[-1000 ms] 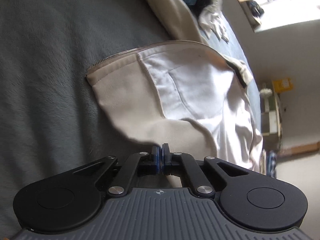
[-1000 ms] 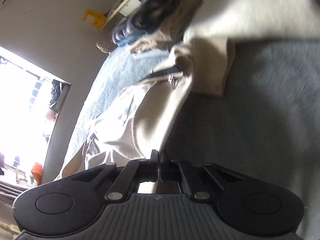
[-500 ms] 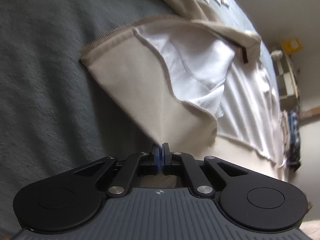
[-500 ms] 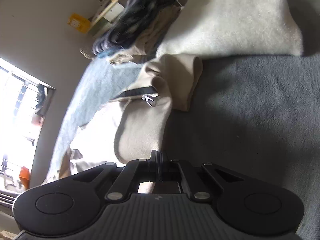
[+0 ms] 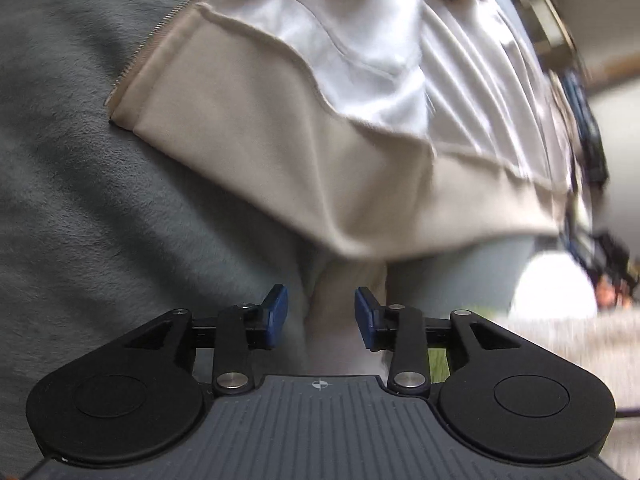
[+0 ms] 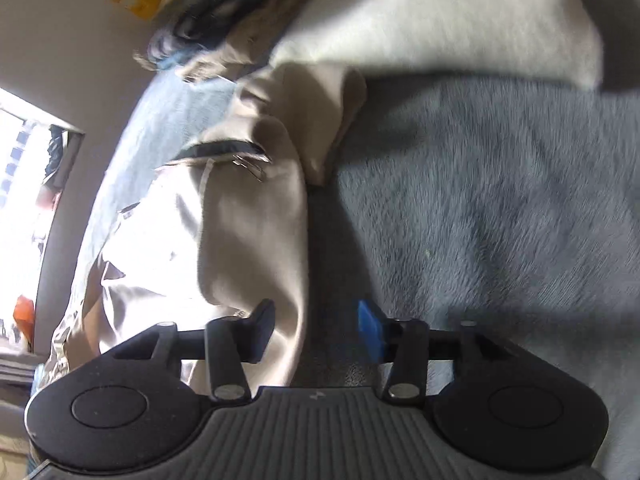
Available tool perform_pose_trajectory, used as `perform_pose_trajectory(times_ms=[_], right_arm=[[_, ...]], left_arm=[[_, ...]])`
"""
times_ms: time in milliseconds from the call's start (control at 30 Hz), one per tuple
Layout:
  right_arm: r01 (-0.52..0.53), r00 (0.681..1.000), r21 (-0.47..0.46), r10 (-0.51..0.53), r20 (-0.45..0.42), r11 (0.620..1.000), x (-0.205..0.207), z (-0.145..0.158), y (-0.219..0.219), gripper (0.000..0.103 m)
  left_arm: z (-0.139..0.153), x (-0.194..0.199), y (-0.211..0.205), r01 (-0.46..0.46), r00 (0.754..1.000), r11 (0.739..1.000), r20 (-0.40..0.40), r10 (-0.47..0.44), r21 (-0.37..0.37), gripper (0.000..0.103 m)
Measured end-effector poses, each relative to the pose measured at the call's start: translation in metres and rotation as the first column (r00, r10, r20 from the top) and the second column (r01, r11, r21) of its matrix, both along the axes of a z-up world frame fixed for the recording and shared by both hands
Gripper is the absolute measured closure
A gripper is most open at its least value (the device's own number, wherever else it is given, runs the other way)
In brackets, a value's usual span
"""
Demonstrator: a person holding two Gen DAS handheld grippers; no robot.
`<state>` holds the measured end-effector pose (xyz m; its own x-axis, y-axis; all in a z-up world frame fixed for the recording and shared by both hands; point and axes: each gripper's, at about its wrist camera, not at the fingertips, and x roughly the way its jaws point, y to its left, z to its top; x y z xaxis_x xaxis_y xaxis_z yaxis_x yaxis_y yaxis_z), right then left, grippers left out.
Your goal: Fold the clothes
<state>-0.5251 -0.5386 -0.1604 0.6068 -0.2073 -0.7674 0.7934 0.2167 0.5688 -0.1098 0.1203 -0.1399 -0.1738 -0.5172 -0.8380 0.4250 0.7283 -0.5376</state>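
A: Both claws, left claw (image 5: pixel 321 312) and right claw (image 6: pixel 316 330), have just been opening; each stands apart, nothing pinched.

B: The beige zip jacket (image 5: pixel 280 152) lies on the grey blanket (image 5: pixel 80 220), soft, light, floppy. Probably retake its near hem.

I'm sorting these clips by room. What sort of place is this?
Probably a bedroom: a plush grey blanket covers a bed-like surface, a beige zip garment lies on it, more clothes are piled behind, and a bright window is beside it.

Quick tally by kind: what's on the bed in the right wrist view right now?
Beige zip jacket: 1
Folded cream blanket: 1
Heap of dark clothes: 1
Grey bedcover: 1
Total: 4
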Motion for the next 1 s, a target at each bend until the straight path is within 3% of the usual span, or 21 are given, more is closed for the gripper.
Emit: perform_pose_trajectory(times_ms=[100,200,267,367,467,500,567,700,800,1000], right_arm=[[-0.033,0.999,-0.059,0.034,0.019,0.998,-0.006,0.022,0.003,0.053],[-0.061,0.995,-0.100,0.069,0.071,0.993,-0.004,0.040,0.008,0.052],[-0.100,0.985,-0.106,0.114,0.133,0.989,0.013,0.049,0.013,0.052],[-0.200,0.954,-0.083,0.213,0.209,0.976,0.054,0.056,0.029,0.052],[-0.335,0.906,-0.031,0.331,0.264,0.942,0.109,0.054,0.051,0.051],[-0.375,0.887,-0.005,0.360,0.288,0.927,0.128,0.051,0.058,0.050],[-0.442,0.851,0.053,0.400,0.341,0.895,0.165,0.044,0.070,0.042],[-0.541,0.796,0.161,0.442,0.413,0.825,0.241,0.027,0.093,0.035],[-0.552,0.802,0.235,0.433,0.410,0.800,0.293,0.007,0.107,0.031],[-0.513,0.830,0.293,0.379,0.410,0.807,0.379,-0.033,0.119,0.031]], left_arm=[[0.021,0.005,0.007,0.044,0.997,0.999,0.065,-0.043,-0.014,0.064],[0.042,0.012,0.012,0.013,0.987,0.999,0.160,-0.007,-0.034,0.060],[0.052,0.019,0.017,-0.049,0.967,0.998,0.247,0.058,-0.042,0.058],[0.055,0.029,0.016,-0.137,0.911,0.991,0.391,0.129,-0.007,0.056],[0.047,0.036,0.008,-0.203,0.834,0.976,0.537,0.128,0.082,0.056],[0.043,0.039,0.009,-0.210,0.822,0.973,0.555,0.124,0.094,0.056],[0.034,0.046,0.007,-0.222,0.821,0.971,0.554,0.139,0.085,0.056],[0.021,0.058,0.010,-0.233,0.831,0.970,0.533,0.158,0.076,0.056],[0.016,0.067,0.005,-0.233,0.842,0.971,0.512,0.171,0.059,0.056],[0.003,0.070,0.002,-0.184,0.857,0.982,0.497,0.136,0.048,0.056]])
